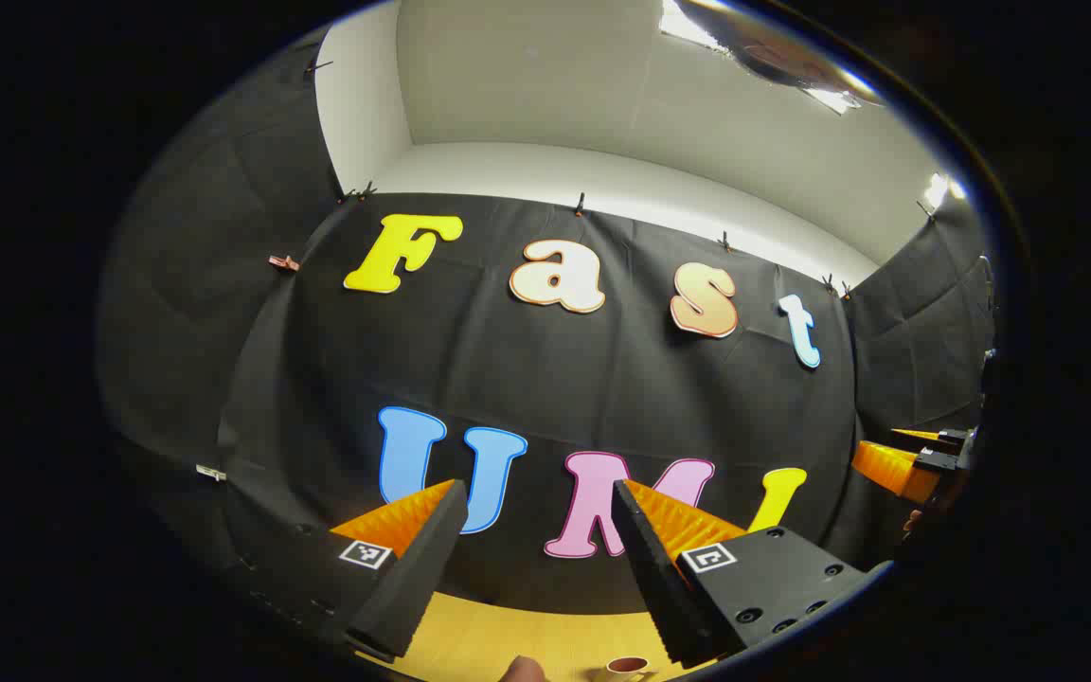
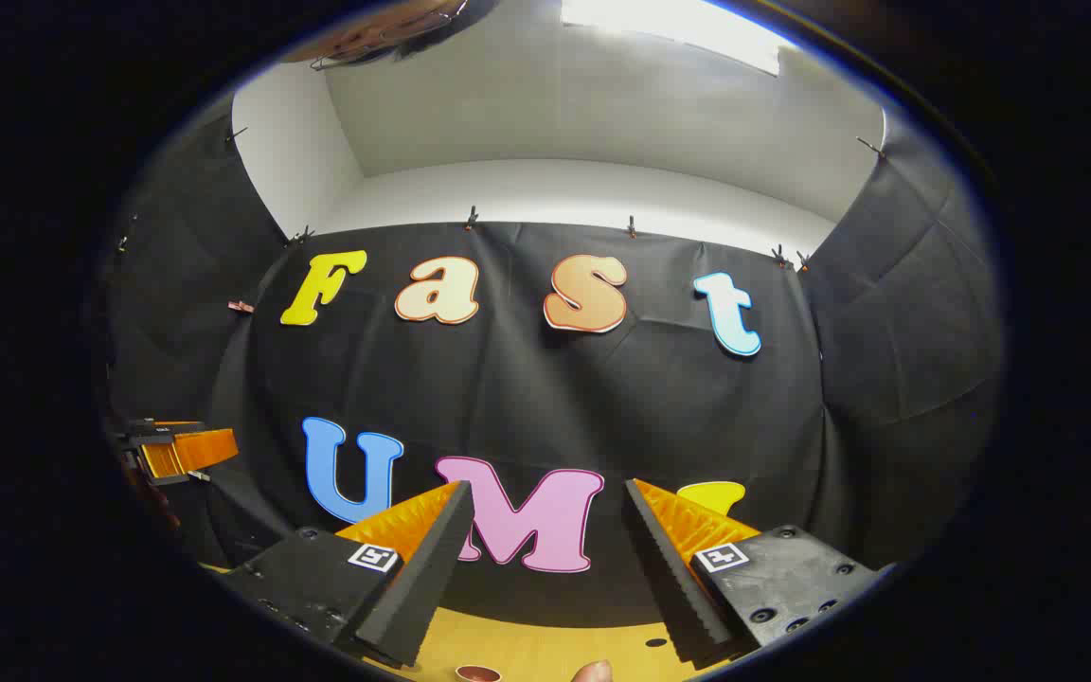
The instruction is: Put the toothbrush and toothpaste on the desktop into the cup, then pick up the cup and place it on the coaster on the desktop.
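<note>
Below the parted left gripper [image 1: 538, 494] fingers — cup [image 1: 628, 666] (rim only).

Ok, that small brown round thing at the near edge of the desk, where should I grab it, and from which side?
Probably across its round wall just under the rim, lowering the open left gripper from above. Only the top of the brown round thing shows, seemingly upright on the desk; the rest is cut off, so this is tentative.
</note>
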`<state>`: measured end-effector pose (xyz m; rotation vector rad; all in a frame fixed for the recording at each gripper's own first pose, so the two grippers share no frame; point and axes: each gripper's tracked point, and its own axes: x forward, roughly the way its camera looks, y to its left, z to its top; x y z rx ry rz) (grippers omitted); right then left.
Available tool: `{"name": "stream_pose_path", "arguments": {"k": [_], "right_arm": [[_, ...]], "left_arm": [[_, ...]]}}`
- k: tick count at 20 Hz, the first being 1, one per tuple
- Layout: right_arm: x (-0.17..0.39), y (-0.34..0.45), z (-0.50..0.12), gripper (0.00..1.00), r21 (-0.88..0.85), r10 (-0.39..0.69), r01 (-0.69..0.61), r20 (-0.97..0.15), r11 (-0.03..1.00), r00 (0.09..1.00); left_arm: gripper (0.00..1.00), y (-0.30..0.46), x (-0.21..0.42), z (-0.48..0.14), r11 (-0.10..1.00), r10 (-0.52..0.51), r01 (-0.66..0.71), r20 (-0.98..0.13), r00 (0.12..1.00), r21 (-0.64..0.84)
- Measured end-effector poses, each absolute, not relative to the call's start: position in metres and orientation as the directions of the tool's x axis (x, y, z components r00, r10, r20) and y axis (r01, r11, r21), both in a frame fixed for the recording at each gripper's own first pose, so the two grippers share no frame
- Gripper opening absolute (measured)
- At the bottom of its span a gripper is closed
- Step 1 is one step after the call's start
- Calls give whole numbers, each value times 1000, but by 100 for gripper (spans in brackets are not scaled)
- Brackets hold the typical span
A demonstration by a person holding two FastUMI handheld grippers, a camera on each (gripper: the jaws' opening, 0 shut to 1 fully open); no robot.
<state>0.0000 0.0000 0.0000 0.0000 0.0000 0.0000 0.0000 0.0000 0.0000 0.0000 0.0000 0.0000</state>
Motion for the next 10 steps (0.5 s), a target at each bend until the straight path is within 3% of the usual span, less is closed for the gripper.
{"name": "stream_pose_path", "arguments": {"k": [10], "right_arm": [[0, 3, -11, 96, 10, -2, 2, -26, 1000, 1000]], "left_arm": [[95, 2, 3, -12, 1000, -3, 3, -37, 999, 19]]}}
